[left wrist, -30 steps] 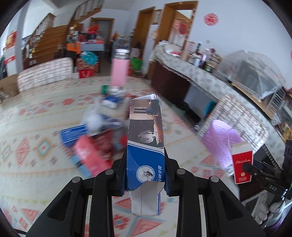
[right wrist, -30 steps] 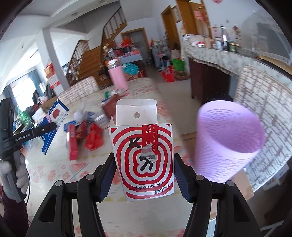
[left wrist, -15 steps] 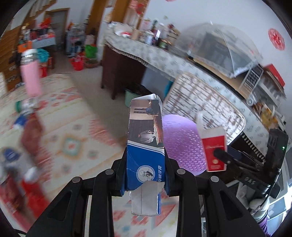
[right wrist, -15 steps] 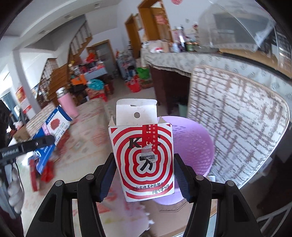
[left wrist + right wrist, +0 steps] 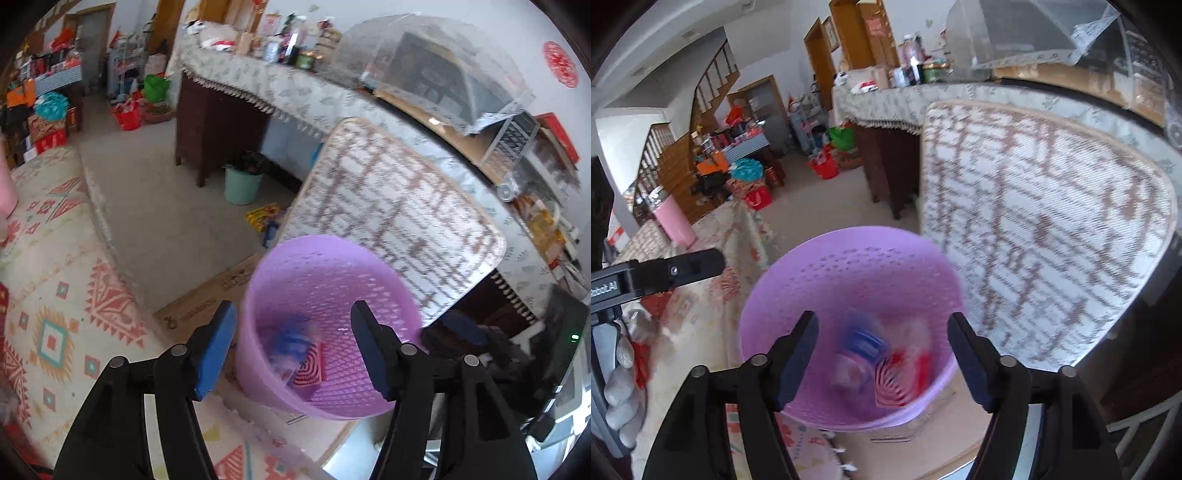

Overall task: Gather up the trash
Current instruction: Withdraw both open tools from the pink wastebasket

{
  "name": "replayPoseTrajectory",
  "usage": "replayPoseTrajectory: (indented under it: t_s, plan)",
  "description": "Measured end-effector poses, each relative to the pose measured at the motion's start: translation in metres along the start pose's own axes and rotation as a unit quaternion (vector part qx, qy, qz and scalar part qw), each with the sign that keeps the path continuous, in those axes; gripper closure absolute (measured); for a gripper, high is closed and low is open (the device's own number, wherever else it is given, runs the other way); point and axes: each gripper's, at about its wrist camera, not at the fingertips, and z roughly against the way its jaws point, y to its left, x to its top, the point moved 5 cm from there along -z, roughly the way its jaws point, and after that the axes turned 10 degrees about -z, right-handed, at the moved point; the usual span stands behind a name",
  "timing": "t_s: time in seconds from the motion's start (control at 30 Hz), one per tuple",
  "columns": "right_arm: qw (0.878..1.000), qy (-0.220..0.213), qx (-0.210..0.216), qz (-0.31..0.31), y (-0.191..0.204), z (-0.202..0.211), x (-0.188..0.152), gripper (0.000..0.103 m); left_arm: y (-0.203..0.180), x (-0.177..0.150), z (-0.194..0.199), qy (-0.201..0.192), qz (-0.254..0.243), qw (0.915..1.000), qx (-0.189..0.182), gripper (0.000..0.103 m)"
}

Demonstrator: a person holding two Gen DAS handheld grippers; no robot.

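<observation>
Trash boxes, a blue one (image 5: 862, 341) and a red-and-white striped one (image 5: 892, 382), lie in the purple basket (image 5: 849, 266). Both the left gripper (image 5: 293, 343) and right gripper (image 5: 881, 354) hang above it, jaws spreading with nothing between them. The basket stands on the floor beside a patterned chair back (image 5: 1052, 229).

Two wrist cameras looking steeply down from close above.
Both are sharing the purple mesh wastebasket (image 5: 325, 280) (image 5: 849, 273); the right view is also catching the left gripper (image 5: 683, 269).

A red-and-white striped carton (image 5: 308, 371) and a blue carton (image 5: 862, 341) (both blurred) lie inside the purple perforated bin (image 5: 295, 266).
</observation>
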Motion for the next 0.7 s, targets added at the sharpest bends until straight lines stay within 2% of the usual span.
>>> replayPoseTrajectory:
  t_s: [0.1,0.2,0.3,0.33,0.4,0.43,0.63,0.7]
  plan:
    - [0.999,-0.007,-0.037,-0.005,-0.018,-0.002,-0.004,0.022,0.015,-0.011,-0.016,0.03,0.023,0.9993,0.008,0.04]
    - [0.998,0.028,-0.039,-0.027,-0.032,-0.019,-0.014,0.022,0.017,-0.026,-0.036,0.065,0.035,0.9973,-0.001,0.04]
    - [0.997,0.059,-0.024,-0.05,-0.039,-0.036,-0.026,0.023,0.011,-0.037,-0.05,0.093,0.03,0.9952,-0.004,0.04]
    - [0.996,0.069,-0.016,-0.06,-0.041,-0.039,-0.029,0.029,0.009,-0.041,-0.054,0.102,0.03,0.9943,-0.007,0.042]
    - [0.993,0.089,0.001,-0.082,-0.042,-0.047,-0.036,0.038,0.006,-0.047,-0.058,0.117,0.034,0.9924,-0.017,0.055]
    - [0.987,0.112,0.022,-0.114,-0.045,-0.054,-0.043,0.044,0.004,-0.048,-0.06,0.124,0.037,0.9914,-0.021,0.07]
    - [0.982,0.117,0.025,-0.148,-0.047,-0.047,-0.047,0.053,0.007,-0.056,-0.048,0.132,0.071,0.9878,-0.042,0.074]
    - [0.978,0.127,0.032,-0.163,-0.048,-0.044,-0.048,0.053,0.005,-0.061,-0.042,0.135,0.069,0.9878,-0.033,0.074]
